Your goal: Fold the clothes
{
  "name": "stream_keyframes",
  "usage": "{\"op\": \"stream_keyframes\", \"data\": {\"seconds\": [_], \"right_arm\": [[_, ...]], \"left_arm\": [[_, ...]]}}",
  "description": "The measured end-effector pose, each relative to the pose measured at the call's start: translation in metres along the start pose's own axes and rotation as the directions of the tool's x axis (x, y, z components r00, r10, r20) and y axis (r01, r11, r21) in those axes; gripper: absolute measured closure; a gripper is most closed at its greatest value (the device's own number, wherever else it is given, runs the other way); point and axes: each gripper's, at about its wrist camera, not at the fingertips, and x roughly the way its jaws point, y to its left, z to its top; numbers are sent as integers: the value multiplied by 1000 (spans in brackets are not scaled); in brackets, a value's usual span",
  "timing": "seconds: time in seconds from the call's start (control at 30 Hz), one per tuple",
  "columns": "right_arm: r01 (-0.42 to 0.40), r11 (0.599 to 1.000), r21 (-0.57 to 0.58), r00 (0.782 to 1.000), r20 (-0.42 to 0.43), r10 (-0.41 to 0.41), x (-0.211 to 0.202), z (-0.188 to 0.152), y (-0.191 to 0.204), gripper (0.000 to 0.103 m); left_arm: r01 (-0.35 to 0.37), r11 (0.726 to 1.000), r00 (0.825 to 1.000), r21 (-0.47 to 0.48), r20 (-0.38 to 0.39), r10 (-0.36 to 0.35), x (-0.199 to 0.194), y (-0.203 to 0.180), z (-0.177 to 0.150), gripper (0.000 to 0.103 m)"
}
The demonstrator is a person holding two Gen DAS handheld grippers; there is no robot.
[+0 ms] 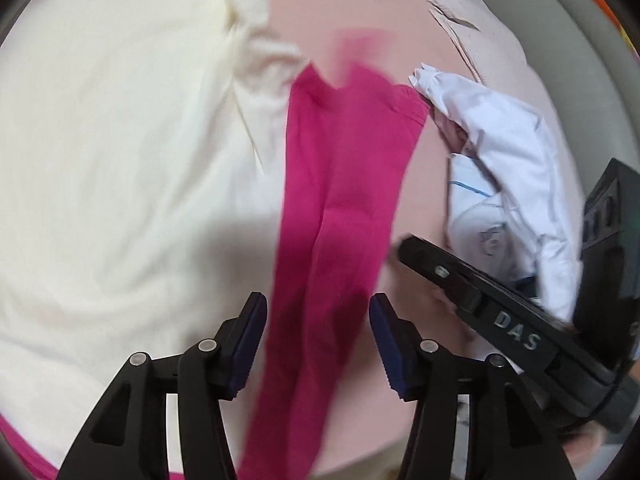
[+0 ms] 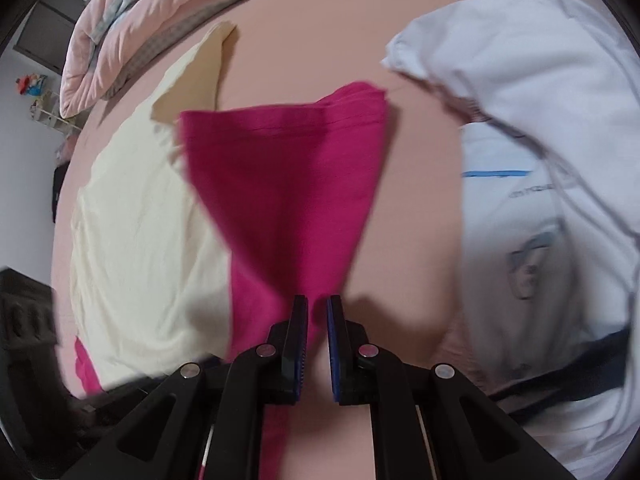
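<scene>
A magenta garment (image 1: 340, 184) hangs in a long fold above the pink bed sheet (image 1: 352, 12). It runs down between the fingers of my left gripper (image 1: 318, 308), which stands open, the blue pads on either side of the cloth and not pressing it. In the right wrist view the magenta garment (image 2: 288, 176) spreads out in a fan from my right gripper (image 2: 317, 302), which is shut on a bunched corner of it. The right gripper (image 1: 406, 246) also shows in the left wrist view, close by on the right, pointing toward the cloth.
A cream garment (image 1: 120, 152) lies flat on the left, partly under the magenta one. A crumpled white garment (image 2: 532, 128) with a blue stripe lies on the right. A rolled pink quilt (image 2: 132, 28) sits at the bed's far left. Walls and shelves lie beyond.
</scene>
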Motion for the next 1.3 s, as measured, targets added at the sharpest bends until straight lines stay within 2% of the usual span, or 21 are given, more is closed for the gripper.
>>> {"op": "stream_keyframes", "data": {"seconds": [0.07,0.17,0.27,0.43,0.6,0.63,0.67,0.7,0.73,0.77,0.83,0.9,0.97,1.1,1.3], "right_arm": [[-22,1000,21,1000,-1,22,-1,0,-10,96],[-65,996,59,998,-14,66,0,2,-23,95],[-74,996,41,997,-9,74,-4,5,-25,95],[-73,997,6,997,-2,73,-14,6,-13,95],[-72,997,8,997,1,72,-17,12,5,94],[-73,997,9,997,-2,73,-16,13,14,94],[-73,997,10,997,-6,73,-15,13,20,94],[-71,997,10,997,-12,71,-12,15,22,92],[-69,998,10,997,-15,69,-11,16,23,79],[-68,998,11,998,-16,68,-12,17,24,61],[-81,996,21,997,-15,81,-14,21,26,44],[-89,996,23,996,-15,89,-14,27,33,43],[-92,996,22,996,-15,92,-14,34,40,40],[-62,997,-41,998,-17,62,-18,44,63,40],[18,983,-182,998,-56,-28,-9,53,94,40]], "left_arm": [[-30,999,999,32,18,30,2,-6,0,52],[-18,1000,1000,0,-6,18,12,1,3,52],[-31,999,999,-24,17,31,18,7,10,52],[29,995,997,-98,70,-22,12,22,20,52],[96,990,989,-104,124,-83,12,22,23,53],[99,991,988,-92,130,-87,14,19,23,54],[103,992,986,-79,136,-91,15,16,22,64],[107,992,985,-66,141,-97,16,13,22,72],[121,991,983,-53,144,-113,16,10,21,84],[135,990,981,-39,146,-128,15,8,20,86],[159,987,976,-15,152,-155,15,4,19,90],[186,983,970,-1,157,-183,15,-1,20,91],[243,970,958,-4,156,-240,15,-2,20,93],[311,950,938,-13,168,-305,12,-1,18,93],[349,934,926,-71,177,-332,11,12,19,93]]}}
